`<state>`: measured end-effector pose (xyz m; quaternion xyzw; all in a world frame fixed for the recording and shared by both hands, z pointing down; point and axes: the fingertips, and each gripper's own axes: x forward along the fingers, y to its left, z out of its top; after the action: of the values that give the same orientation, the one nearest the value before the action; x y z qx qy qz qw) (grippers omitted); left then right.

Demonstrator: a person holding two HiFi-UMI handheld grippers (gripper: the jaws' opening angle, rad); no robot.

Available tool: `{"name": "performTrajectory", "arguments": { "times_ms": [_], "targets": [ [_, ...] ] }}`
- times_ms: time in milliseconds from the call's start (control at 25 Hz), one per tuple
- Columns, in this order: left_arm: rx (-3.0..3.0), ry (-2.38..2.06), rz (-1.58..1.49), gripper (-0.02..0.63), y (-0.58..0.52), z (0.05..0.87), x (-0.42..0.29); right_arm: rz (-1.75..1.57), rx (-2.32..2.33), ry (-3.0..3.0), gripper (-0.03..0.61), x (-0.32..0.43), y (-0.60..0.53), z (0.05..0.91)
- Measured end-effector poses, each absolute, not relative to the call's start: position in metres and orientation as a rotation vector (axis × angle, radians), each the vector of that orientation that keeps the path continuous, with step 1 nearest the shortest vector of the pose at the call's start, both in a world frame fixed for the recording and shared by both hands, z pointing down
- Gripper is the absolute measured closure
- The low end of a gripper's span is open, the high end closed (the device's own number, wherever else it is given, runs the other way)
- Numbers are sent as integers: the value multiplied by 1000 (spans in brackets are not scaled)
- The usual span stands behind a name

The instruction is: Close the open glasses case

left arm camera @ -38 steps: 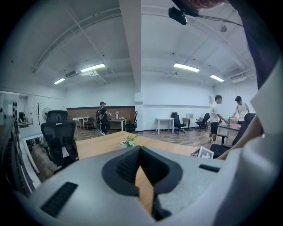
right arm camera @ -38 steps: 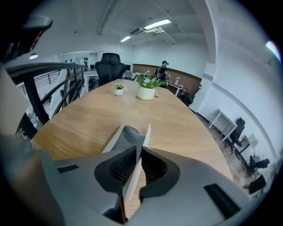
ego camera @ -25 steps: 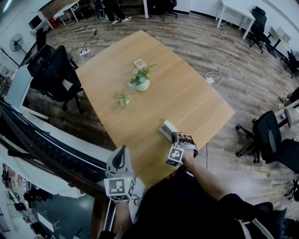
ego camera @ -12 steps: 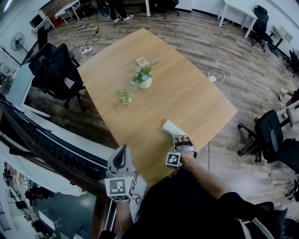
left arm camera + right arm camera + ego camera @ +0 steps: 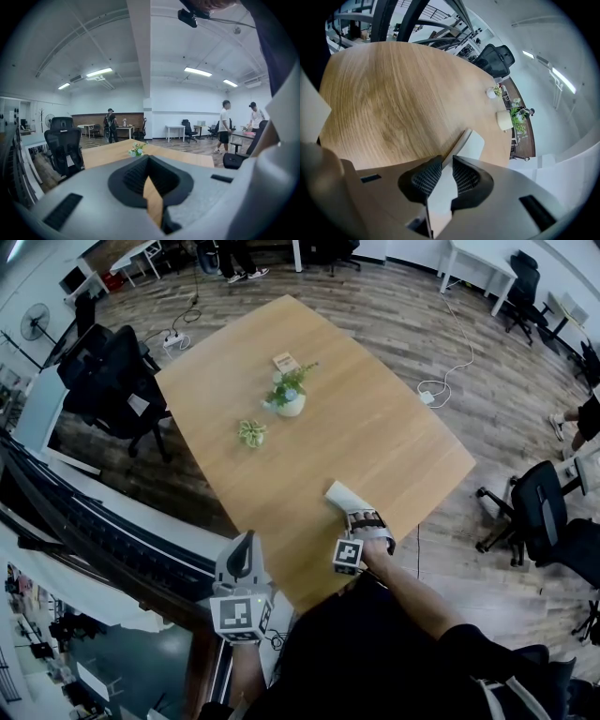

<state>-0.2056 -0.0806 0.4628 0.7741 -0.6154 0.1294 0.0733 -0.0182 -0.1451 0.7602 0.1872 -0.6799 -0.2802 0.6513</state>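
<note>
The white glasses case lies near the front right edge of the wooden table, and its lid looks folded down flat. My right gripper reaches down over its near end. In the right gripper view the case runs between the two black pads, which press on its sides. These jaws have just been closing with the case between them. My left gripper hovers beyond the table's front left edge, away from the case. Its jaws meet with nothing between them.
A potted plant, a small succulent and a small card stand at the table's far middle. Office chairs flank the table. A cable and power strip lie on the floor. People stand far off.
A second ago the case's lid stood raised; now it lies low. My right gripper has sunk onto the case and rolled. The left gripper has not moved.
</note>
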Motion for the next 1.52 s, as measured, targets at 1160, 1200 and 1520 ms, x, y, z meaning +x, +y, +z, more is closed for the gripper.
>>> {"name": "performTrajectory", "arguments": {
  "times_ms": [1160, 1200, 1520],
  "targets": [
    [2364, -1853, 406, 615, -87, 460, -203, -536, 755, -2045, 536, -37, -147, 648],
    [2366, -1851, 404, 615, -88, 460, -202, -478, 823, -2150, 542, -37, -149, 630],
    [2377, -1859, 397, 615, -96, 456, -199, 62, 1272, -2763, 563, 28, -161, 504]
  ]
}}
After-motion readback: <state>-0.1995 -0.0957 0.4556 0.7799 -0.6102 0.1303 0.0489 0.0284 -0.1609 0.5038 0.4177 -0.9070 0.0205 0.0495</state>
